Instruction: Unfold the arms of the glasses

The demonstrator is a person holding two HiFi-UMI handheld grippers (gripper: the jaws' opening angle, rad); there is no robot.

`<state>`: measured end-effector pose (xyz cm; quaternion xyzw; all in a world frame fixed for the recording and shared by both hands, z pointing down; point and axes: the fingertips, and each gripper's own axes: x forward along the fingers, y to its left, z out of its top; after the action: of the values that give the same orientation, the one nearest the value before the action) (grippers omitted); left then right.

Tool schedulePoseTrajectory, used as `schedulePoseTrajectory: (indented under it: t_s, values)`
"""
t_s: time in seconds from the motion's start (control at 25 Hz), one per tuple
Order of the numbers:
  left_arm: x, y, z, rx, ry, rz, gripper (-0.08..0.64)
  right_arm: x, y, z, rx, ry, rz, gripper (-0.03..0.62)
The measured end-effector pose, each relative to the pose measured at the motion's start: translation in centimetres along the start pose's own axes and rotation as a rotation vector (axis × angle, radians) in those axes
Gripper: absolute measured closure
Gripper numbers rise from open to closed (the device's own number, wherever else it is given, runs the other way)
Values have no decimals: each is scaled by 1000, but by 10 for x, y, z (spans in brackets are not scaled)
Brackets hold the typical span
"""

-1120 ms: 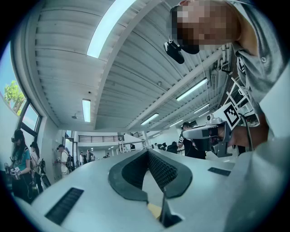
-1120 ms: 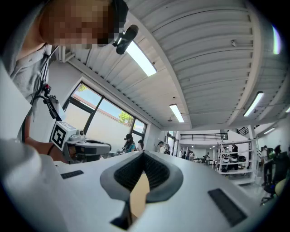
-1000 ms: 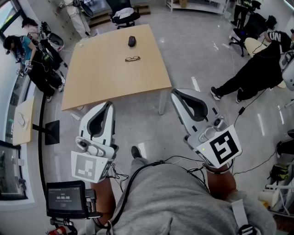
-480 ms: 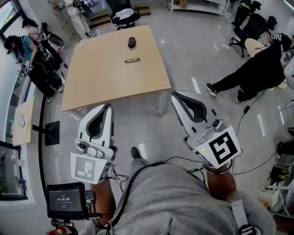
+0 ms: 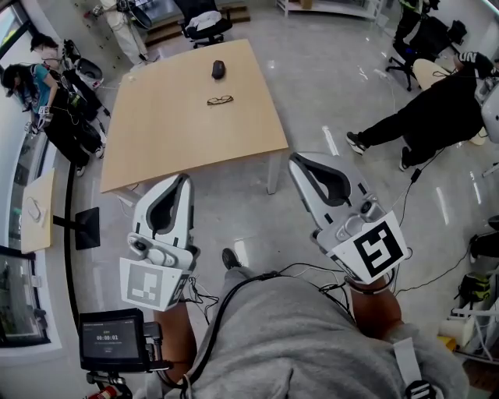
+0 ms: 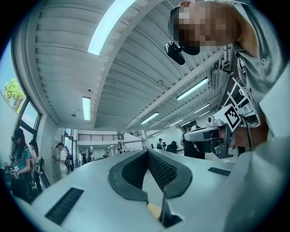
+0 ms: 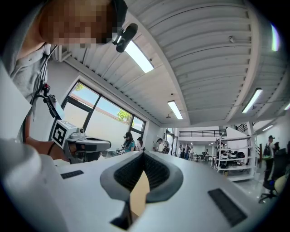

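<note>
Glasses (image 5: pixel 220 100): lie on the far half of the table, well apart from both grippers; too small to tell whether the arms are folded
Table (image 5: pixel 156 148): light wood top on pale legs, far of the person and a little to the left, standing on a glossy grey floor
Small black oval object (image 5: pixel 217 69): on the table just beyond the glasses, not touching them
Left gripper (image 5: pixel 184 179): held over the floor short of the table's near edge, pointing far; its own view (image 6: pixel 147 152) shows the jaws together at the tips with nothing between them
Right gripper (image 5: pixel 295 159): held right of the table's near right corner, also pointing far; its own view (image 7: pixel 144 154) shows the jaws together and nothing held
Marker cubes: one at the near end of each gripper, left (image 5: pixel 152 284) and right (image 5: pixel 378 249)
Small screen (image 5: pixel 113 337): near left, beside the left forearm, display lit
Seated person in black (image 5: pixel 437 117): far right, legs stretched towards the table
Office chair (image 5: pixel 204 23): beyond the table's far edge
</note>
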<state>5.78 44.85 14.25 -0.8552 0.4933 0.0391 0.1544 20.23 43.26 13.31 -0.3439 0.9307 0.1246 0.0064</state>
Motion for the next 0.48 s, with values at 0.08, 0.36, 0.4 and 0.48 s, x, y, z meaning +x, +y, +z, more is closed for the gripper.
schedulePoseTrajectory:
  t_s: [0.08, 0.36, 0.4, 0.48]
  values:
    - [4, 6, -4, -4, 1, -4, 555, 7, -2, -3, 2, 6, -2, 584]
    - [19, 35, -21, -15, 22, -17, 554, 41, -7, -13, 50, 9, 18, 586]
    - [23, 38, -23, -15, 24, -18, 554, 45, -10, -14, 59, 3, 21, 584]
    - [33, 44, -26, -17, 28, -18, 554, 52, -18, -15, 72, -6, 21, 584]
